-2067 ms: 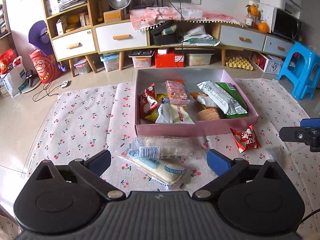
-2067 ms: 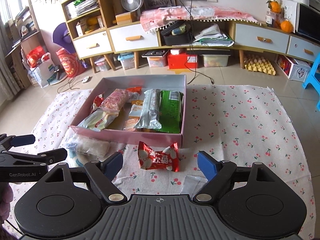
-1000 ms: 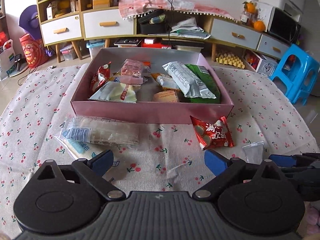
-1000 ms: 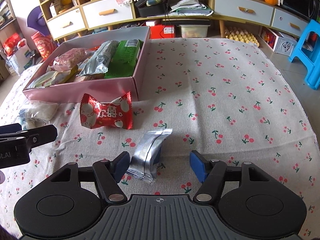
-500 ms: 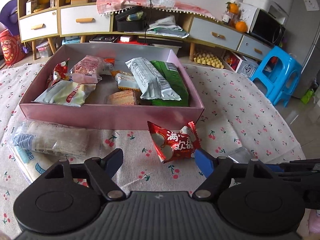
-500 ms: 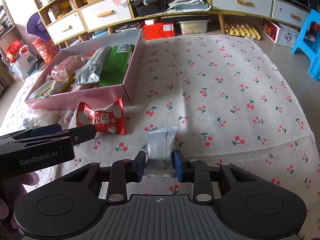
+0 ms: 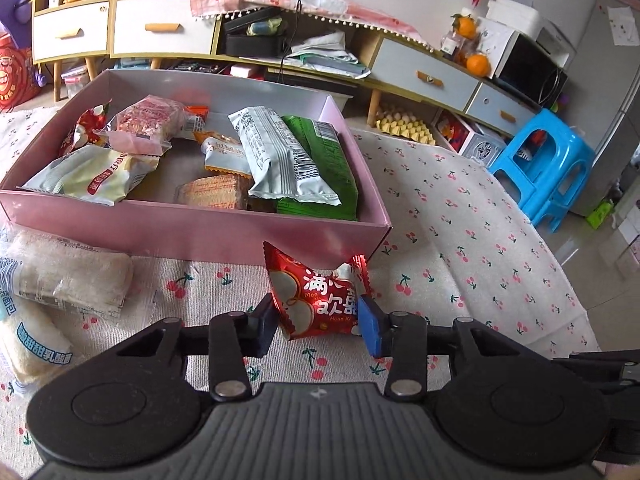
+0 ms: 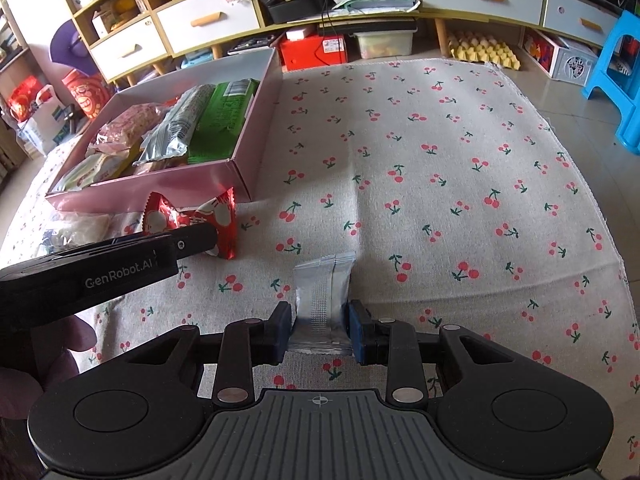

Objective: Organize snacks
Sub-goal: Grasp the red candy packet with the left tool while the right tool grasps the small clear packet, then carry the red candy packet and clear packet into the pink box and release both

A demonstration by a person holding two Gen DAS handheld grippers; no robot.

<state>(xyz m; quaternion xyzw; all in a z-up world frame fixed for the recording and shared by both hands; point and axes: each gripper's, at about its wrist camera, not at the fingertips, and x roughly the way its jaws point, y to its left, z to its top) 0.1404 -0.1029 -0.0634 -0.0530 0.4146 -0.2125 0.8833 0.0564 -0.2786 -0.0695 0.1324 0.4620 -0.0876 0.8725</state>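
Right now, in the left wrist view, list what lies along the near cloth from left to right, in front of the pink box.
Blue-lettered white bread pack → clear-wrapped pale cake → red snack packet, between the left gripper's closing jaws.

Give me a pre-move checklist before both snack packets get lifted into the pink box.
1. Left hand-held gripper on the red packet: jaws closing, pads at both its sides; ok.
2. Right hand-held gripper on the silver packet: pads pressed on it; ok.
3. Firmness of either grip: cannot tell.
4. Pink box open on top: ok.
5. Free floor inside box: a bare patch near the middle, otherwise crowded; ok.
6. Two clear-wrapped packets on the cloth outside the box: not ok.
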